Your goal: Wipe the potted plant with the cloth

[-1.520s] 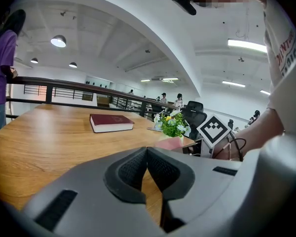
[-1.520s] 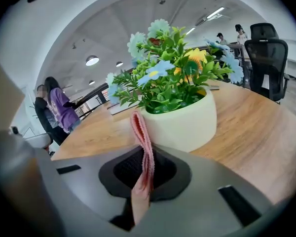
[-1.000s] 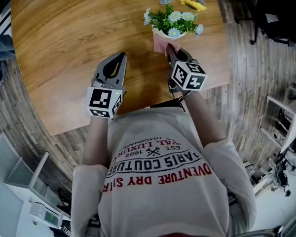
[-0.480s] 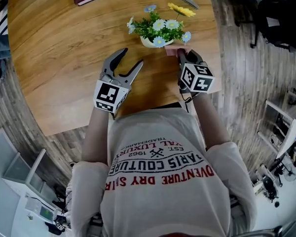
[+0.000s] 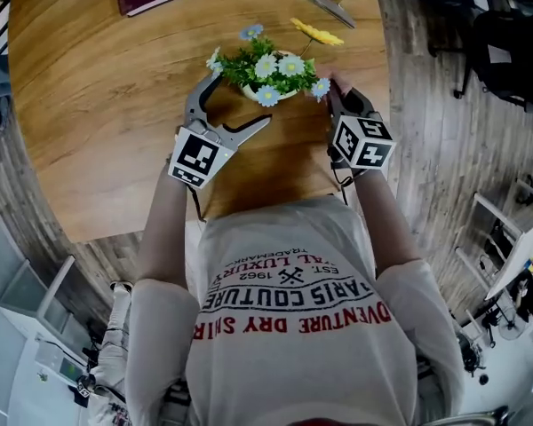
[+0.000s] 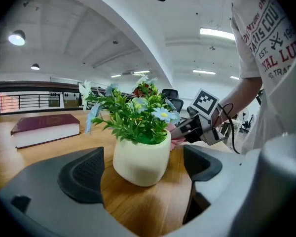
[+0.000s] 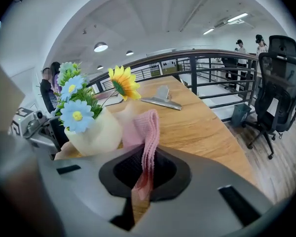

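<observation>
Pink cloth [image 7: 147,127] is getting pinched tight in the right gripper [image 5: 337,93], whose jaws are closing on it right up against the right side of the potted plant [image 5: 266,67]. That plant is standing upright in its cream pot [image 6: 140,158] on the wooden table [image 5: 98,105]. The left gripper [image 5: 242,100] has just been opening its jaws and is holding them wide apart around the pot's left side, with neither pad touching it.
</observation>
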